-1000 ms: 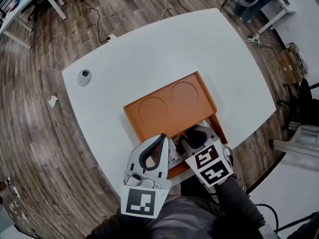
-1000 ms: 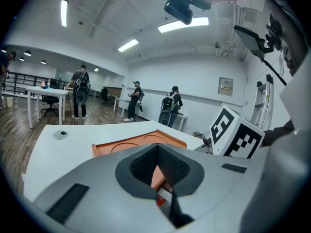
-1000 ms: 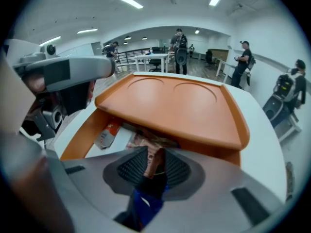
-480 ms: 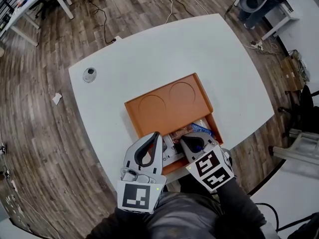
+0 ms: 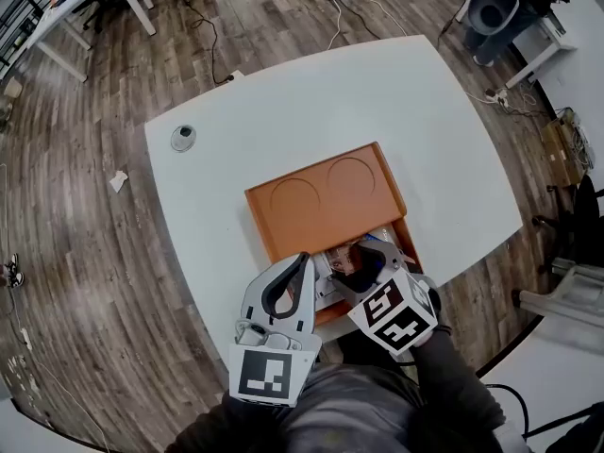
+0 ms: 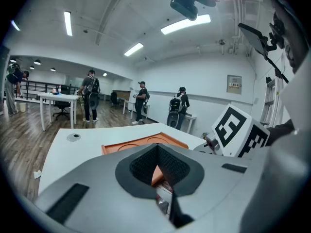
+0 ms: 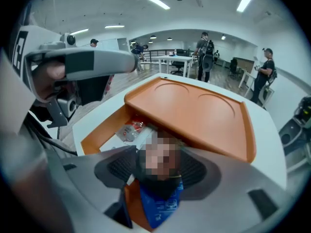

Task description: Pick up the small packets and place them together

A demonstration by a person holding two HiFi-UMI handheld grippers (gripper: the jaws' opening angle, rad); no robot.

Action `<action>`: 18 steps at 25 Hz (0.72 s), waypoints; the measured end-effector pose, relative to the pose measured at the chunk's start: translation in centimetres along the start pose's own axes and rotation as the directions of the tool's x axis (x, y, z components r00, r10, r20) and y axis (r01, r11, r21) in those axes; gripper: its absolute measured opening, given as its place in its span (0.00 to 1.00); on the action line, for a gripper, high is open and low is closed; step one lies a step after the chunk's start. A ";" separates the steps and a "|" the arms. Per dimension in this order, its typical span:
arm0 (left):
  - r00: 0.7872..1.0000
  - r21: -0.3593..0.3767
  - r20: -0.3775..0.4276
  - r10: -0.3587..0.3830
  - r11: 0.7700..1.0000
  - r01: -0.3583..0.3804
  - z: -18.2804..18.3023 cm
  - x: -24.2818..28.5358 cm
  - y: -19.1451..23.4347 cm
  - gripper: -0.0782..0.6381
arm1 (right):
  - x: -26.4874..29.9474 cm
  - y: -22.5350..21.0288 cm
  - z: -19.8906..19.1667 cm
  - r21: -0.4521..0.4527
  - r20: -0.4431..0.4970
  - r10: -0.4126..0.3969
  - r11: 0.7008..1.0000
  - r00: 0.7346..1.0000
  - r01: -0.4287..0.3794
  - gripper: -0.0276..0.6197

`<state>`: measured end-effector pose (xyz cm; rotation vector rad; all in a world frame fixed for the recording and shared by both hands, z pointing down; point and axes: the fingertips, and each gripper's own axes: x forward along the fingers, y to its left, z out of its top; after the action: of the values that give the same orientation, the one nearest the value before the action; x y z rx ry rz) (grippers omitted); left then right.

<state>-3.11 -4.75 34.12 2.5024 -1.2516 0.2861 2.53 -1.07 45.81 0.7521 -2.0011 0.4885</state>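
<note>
**Two hand-held grippers work over an orange plastic box (image 7: pixel 97 132) of small packets on a white table (image 5: pixel 283 102).**

Nearest, the left gripper (image 5: pixel 304 259) hangs with its jaws pressed together, holding nothing. The right gripper (image 7: pixel 158 171) has just been opening its jaws, which stand wide apart over a blue printed packet (image 7: pixel 158 205) lying unpinched between them on the box floor. Just beyond lies a red-and-clear packet (image 7: pixel 130 130). A flat orange tray with two round recesses (image 5: pixel 326 201) covers the box's far part. Farther off, a small round grey disc (image 5: pixel 183 138) sits near the table edge.

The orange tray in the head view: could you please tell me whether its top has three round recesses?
No, the orange tray shows only two round recesses, side by side on its flat top.
</note>
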 end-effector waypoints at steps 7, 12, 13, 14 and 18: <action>1.000 -0.030 -0.008 -0.008 1.000 0.008 -0.3 0.1 1.3 0.10 | 2.1 -0.1 -0.9 -0.019 -0.109 0.009 1.000 0.994 -0.011 0.44; 1.000 -0.039 -0.012 0.015 0.999 -0.015 -0.7 -0.1 2.4 0.10 | 1.6 1.0 -0.4 -0.048 -0.078 0.013 0.999 0.997 -0.016 0.32; 1.000 -0.038 -0.014 0.021 0.999 -0.022 -0.6 -0.3 2.4 0.10 | 1.2 1.2 -0.2 -0.053 -0.066 0.013 0.998 0.998 -0.016 0.31; 0.999 -0.037 -0.017 0.029 0.999 -0.030 -0.5 -0.5 2.3 0.10 | 0.7 1.1 0.0 -0.052 -0.050 0.012 0.999 0.999 -0.014 0.30; 0.997 -0.020 -0.018 0.069 0.997 -0.070 -0.1 -1.4 1.5 0.10 | -1.4 0.8 0.4 -0.046 0.017 0.016 0.999 1.000 -0.015 0.16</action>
<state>-5.12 -4.54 34.07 2.4375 -1.3299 0.3100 2.28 -0.30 44.37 0.7153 -2.0294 0.4456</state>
